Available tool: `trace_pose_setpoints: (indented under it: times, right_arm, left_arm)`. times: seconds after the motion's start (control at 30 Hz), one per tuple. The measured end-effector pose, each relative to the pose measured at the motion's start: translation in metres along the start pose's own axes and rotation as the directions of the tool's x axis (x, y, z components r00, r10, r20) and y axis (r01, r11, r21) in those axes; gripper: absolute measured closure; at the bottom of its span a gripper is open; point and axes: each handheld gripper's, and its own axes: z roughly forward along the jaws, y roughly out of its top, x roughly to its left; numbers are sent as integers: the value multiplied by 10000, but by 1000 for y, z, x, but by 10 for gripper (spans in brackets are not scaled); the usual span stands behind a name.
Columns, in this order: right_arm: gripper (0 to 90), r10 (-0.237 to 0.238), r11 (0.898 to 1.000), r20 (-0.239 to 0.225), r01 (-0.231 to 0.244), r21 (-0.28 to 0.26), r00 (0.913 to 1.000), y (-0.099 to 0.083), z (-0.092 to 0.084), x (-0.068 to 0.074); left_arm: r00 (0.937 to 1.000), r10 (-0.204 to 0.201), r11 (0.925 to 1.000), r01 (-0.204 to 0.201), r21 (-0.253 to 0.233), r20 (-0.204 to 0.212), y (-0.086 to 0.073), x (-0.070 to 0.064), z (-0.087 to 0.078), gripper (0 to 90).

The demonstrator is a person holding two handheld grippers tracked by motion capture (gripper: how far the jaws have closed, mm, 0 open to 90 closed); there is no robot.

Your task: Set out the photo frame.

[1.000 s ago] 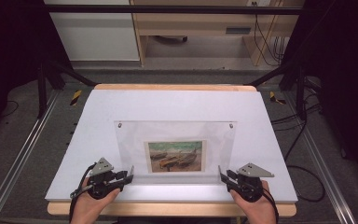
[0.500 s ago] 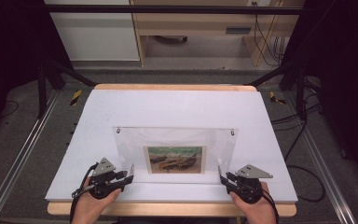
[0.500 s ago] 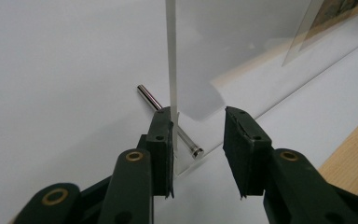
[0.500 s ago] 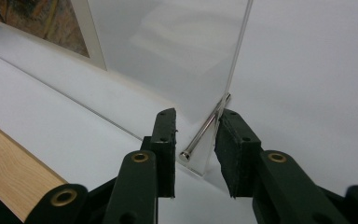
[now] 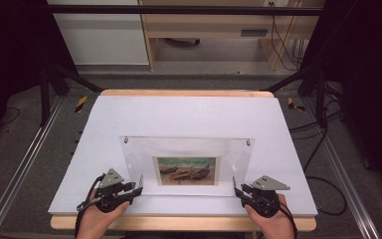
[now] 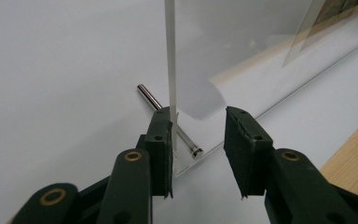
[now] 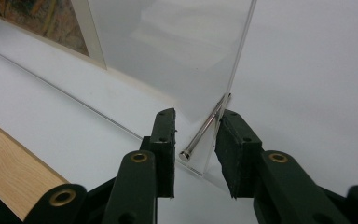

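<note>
Frame [image 5: 186,167] tilted lower than before | both hands level, low | jaws apart around its corners

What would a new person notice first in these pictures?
A clear frame with a small painting of boats stands on the white table, near its front edge. The left gripper and the right gripper sit at the frame's two bottom corners, jaws apart around its edges. A metal pin passes through the frame at each of these corners.
</note>
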Motion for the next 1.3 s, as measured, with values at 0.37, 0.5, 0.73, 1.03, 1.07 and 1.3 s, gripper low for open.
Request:
trace_pose_setpoints:
  times: [0.37,0.5,0.73,1.03,1.07,1.3]
  right_arm:
    - [663,18,10000,19,-18,-3,10000,0,0,1]
    - [598,45,9999,14,-45,-110,10000,2,1,1]
    - [381,181,9992,287,-171,-360,9994,3,0,-2]
    - [220,260,9985,281,-246,-480,9993,5,-2,-5]
    - [196,306,9982,253,-292,-514,9992,6,-3,-5]
    - [137,134,9967,223,-116,-800,9997,6,-8,-6]
  left_arm:
    - [10000,46,10000,-46,1,7,0,0,0,623]
    - [9999,9,9999,-10,-132,-101,0,1,-1,569]
    - [9998,-149,9993,145,-331,-120,1,5,-3,426]
    - [9997,-255,9985,256,-494,12,1,5,-6,261]
    - [9997,-229,9983,230,-538,30,2,5,-7,238]
    - [9999,-129,9967,135,-796,88,2,4,-10,168]
